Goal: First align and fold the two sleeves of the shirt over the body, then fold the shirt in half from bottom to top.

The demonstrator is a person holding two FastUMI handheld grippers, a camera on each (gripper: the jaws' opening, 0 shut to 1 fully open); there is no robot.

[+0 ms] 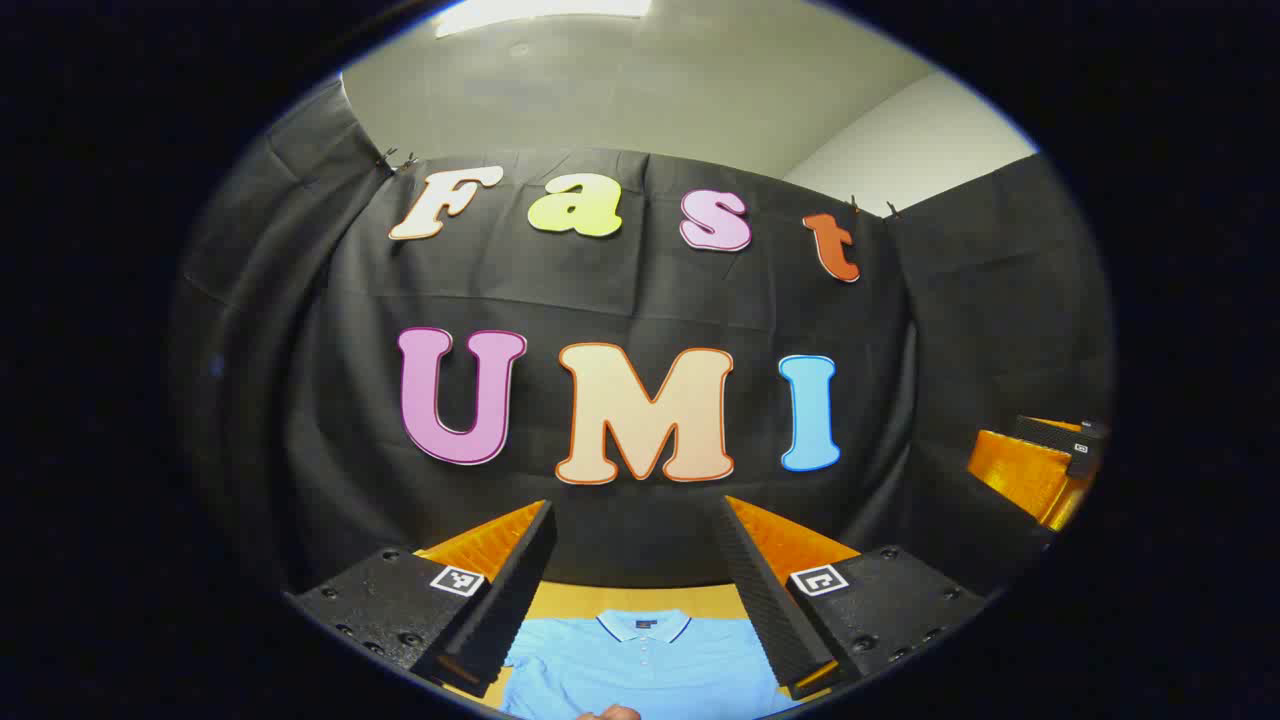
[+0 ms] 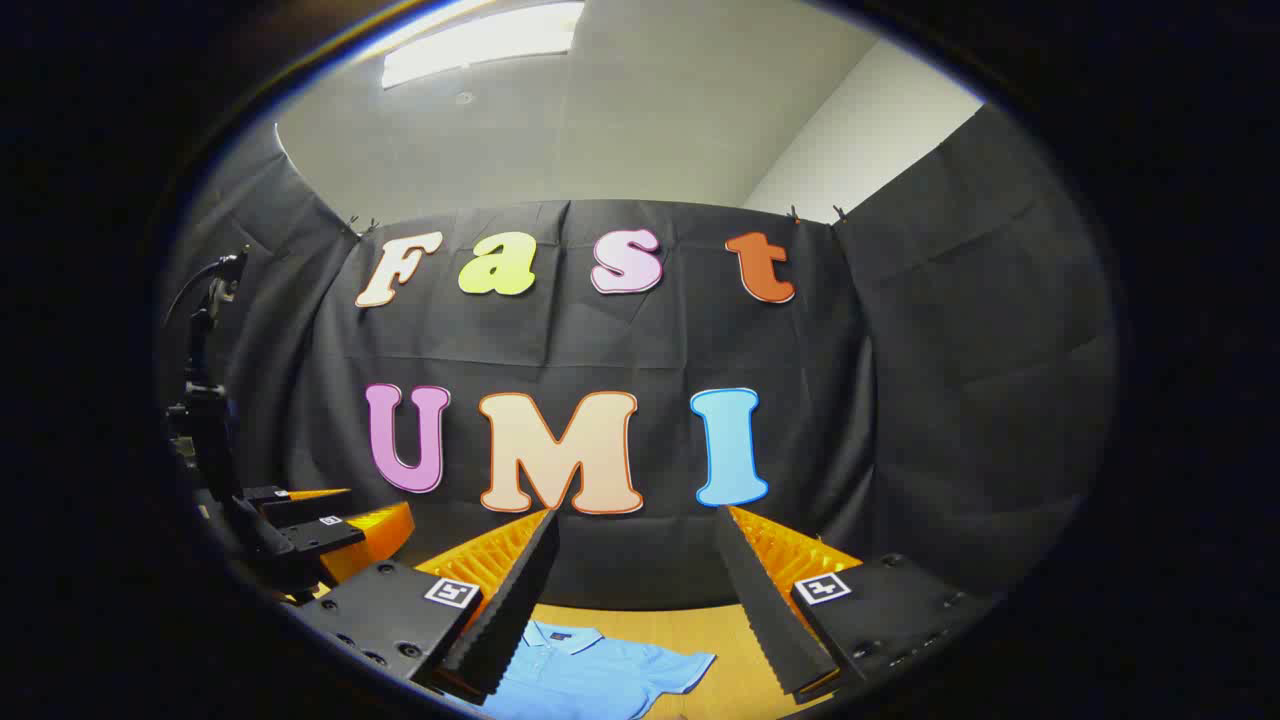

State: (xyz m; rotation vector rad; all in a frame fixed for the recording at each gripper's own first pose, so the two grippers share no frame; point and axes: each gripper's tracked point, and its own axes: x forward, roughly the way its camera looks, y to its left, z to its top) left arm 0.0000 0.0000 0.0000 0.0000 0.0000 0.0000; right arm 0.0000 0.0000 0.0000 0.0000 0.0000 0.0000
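Observation:
A light blue polo shirt [image 1: 640, 660] lies flat on the wooden table [image 1: 580, 602], collar toward the black cloth wall. In the left gripper view my left gripper [image 1: 632, 580] hangs open above the collar, nothing between its fingers. In the right gripper view the shirt [image 2: 590, 672] lies low and left of centre, one short sleeve [image 2: 680, 668] spread out to the right. My right gripper [image 2: 640, 590] is open above the table, holding nothing. The left gripper [image 2: 320, 520] shows at the far left of that view, and the right gripper [image 1: 1040, 465] at the far right of the left gripper view.
The black cloth wall [image 1: 640, 300] stands close behind the table's far edge. A dark stand with a cable [image 2: 205, 400] rises at the left in the right gripper view. Bare table top [image 2: 720, 630] lies to the right of the shirt.

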